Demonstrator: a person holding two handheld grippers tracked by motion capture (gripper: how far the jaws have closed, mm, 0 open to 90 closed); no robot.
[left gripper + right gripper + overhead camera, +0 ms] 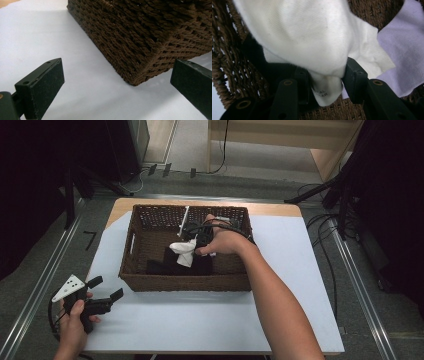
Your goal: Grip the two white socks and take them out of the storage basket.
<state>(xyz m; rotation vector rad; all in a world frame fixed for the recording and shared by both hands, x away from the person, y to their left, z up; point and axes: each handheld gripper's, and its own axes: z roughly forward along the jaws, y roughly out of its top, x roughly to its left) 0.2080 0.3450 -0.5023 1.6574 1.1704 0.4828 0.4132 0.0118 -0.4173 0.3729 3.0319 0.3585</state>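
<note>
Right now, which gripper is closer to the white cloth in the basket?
Right. The right gripper is inside the basket with its jaws pinching the white cloth. The left gripper is outside, over the table near the basket's front left corner, jaws open.

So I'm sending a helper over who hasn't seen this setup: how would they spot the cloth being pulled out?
Find the brown woven basket on the white table cover. Inside it, the right gripper pinches a white cloth bunched above a black cloth. It is the only white one; a pale lilac cloth lies beside it.
</note>
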